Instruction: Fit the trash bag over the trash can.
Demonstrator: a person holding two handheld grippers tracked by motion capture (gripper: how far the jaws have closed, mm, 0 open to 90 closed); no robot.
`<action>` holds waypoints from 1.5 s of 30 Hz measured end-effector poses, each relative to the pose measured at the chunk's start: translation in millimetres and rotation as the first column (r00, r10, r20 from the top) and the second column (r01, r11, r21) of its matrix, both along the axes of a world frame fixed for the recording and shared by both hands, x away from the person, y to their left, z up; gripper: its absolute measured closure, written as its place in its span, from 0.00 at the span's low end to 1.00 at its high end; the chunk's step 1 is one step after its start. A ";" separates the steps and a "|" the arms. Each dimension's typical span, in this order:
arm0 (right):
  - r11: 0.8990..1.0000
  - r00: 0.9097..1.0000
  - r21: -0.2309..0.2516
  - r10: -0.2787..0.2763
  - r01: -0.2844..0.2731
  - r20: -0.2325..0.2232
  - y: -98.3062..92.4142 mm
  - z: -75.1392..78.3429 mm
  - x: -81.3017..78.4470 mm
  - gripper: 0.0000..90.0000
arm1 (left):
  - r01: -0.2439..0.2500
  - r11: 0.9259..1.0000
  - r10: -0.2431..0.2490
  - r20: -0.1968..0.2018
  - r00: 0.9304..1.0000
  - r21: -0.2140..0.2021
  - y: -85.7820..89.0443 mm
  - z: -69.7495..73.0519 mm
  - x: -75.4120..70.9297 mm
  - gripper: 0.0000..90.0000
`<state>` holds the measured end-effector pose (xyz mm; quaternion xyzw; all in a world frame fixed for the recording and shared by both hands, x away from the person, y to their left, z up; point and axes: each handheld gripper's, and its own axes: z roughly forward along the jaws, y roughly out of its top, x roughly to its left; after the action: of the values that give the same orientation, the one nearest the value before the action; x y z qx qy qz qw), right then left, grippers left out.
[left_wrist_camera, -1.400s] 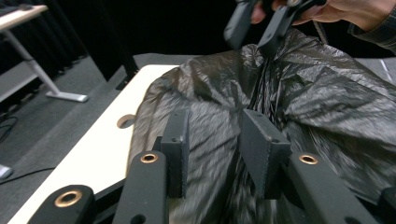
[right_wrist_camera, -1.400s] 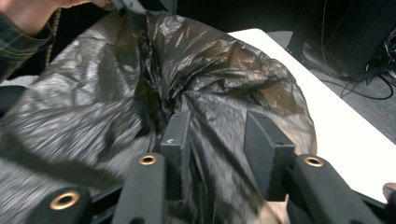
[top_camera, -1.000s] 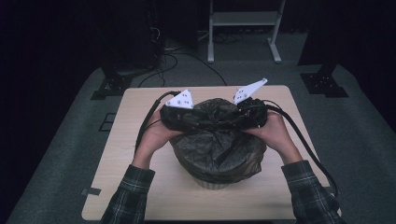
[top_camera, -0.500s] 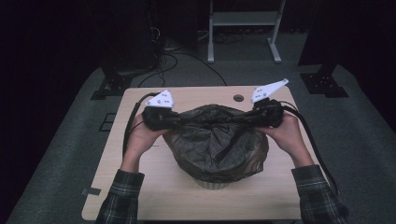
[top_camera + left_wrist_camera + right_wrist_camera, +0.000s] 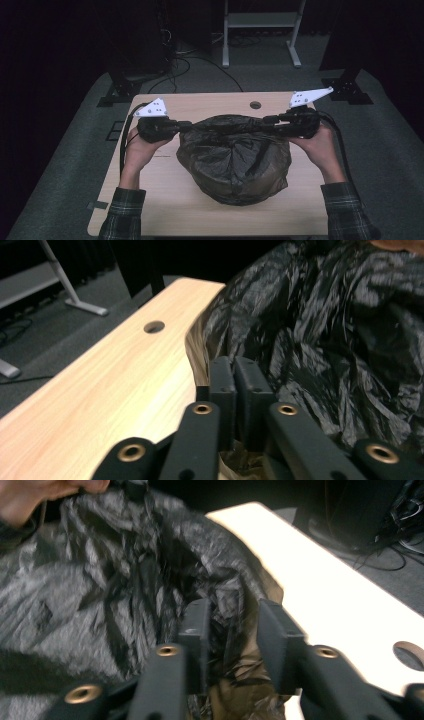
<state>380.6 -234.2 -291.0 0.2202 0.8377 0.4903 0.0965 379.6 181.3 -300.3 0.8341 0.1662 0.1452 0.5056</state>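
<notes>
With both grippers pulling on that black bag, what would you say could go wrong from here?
1. The left gripper pinches only a thin edge of the black plastic bag; its jaws have just eased open a little, so the film may slip out.
2. The right gripper has just been opening, with a gap between its jaws around bunched film, so that side might drop.
3. Stretched between the grippers, the thin film could tear.

A crinkled black plastic bag (image 5: 235, 160) sits bulging mid-table, top edge stretched sideways.
</notes>
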 end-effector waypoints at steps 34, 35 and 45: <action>0.984 0.989 0.103 -0.150 0.148 0.010 -14.3 0.0 11.9 0.62 | -0.080 0.992 0.082 0.011 0.997 -0.102 7.9 1.0 6.6 0.59; 0.985 0.991 0.110 -0.134 0.133 0.010 -15.4 1.8 6.9 0.60 | -0.065 0.992 0.066 0.011 0.998 -0.107 8.9 2.3 2.1 0.57; 0.997 0.998 0.052 -0.056 0.056 -0.003 -9.8 -6.4 -25.0 0.59 | 0.044 0.996 -0.045 -0.007 0.999 -0.078 2.0 -10.8 -35.0 0.53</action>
<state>355.6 -244.0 -297.3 0.2467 0.8182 0.5089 0.1038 344.5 183.3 -311.2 0.8180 0.1554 0.1234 0.5400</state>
